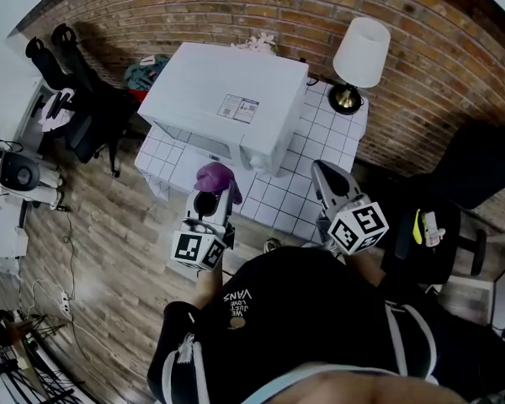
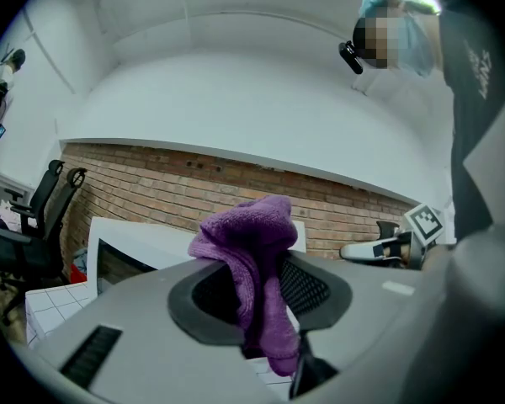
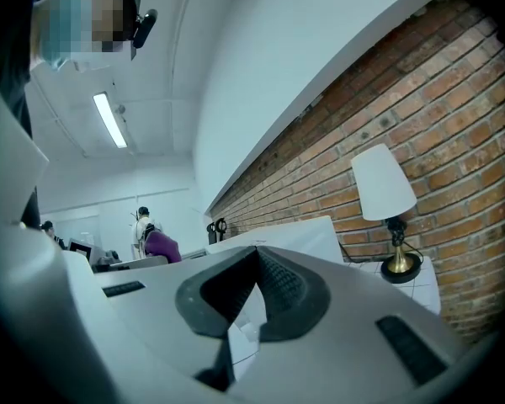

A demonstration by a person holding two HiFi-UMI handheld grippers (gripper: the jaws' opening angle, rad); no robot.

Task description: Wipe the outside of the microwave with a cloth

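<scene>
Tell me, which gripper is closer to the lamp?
Right. The right gripper is in front of the lamp; the left gripper, holding the cloth, is farther off, by the microwave.

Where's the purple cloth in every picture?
Head view: the cloth is in the middle, held in the left claw in front of the microwave.
Left gripper view: centre, pinched in the claw; microwave behind, at left.
Right gripper view: a tiny purple patch at mid-left, likely the cloth; microwave in the centre.
Shared landmark: the microwave.

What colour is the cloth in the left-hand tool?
The cloth is purple, clearest in the left gripper view.
</scene>
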